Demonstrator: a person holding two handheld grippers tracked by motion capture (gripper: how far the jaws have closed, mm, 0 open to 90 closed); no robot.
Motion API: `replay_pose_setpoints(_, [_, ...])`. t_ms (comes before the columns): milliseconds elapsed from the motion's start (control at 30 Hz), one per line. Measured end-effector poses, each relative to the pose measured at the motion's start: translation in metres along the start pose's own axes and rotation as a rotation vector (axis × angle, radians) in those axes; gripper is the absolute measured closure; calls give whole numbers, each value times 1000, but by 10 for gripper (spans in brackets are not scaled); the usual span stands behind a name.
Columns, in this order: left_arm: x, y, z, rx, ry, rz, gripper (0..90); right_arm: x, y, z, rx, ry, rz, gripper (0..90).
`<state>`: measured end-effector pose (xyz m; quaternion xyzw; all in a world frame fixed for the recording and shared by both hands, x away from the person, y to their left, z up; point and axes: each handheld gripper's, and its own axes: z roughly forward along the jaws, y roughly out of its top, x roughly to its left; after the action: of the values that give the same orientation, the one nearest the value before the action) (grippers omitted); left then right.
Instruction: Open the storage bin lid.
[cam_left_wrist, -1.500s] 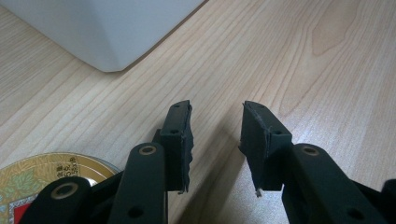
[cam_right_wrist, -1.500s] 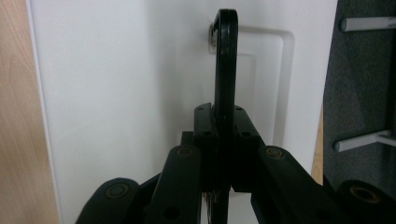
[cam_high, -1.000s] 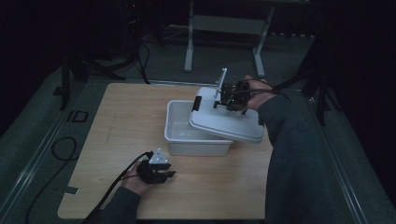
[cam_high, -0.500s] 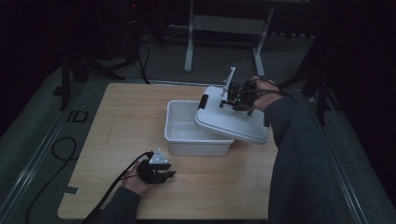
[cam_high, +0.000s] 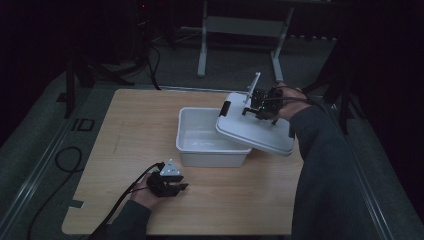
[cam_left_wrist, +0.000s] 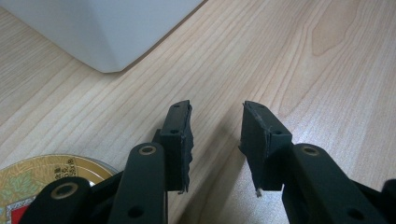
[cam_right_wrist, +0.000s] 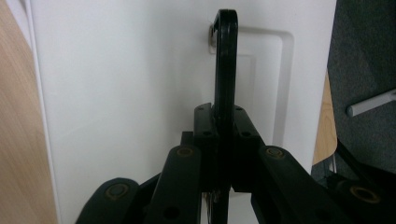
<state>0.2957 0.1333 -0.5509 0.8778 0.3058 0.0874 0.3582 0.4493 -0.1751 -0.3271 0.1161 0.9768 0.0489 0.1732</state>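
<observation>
Lid (cam_high: 255, 131), white w/ black handle (cam_right_wrist: 226, 60), sits tilted over far-right rim of white bin (cam_high: 200, 150) at table (cam_high: 125, 125) center. Right gripper (cam_high: 261, 106) is clamped on that handle. Left gripper (cam_high: 169, 184) rests near table's front edge, jaws apart, nothing btwn them.

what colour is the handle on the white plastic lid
Black; the thin handle on the white plastic lid shows best in the right gripper view.
</observation>
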Motion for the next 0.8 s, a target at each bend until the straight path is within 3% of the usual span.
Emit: replay_pose_setpoints(800, [0, 0, 1, -3, -1, -3, 629, -8, -29, -2, -5, 1, 76, 841])
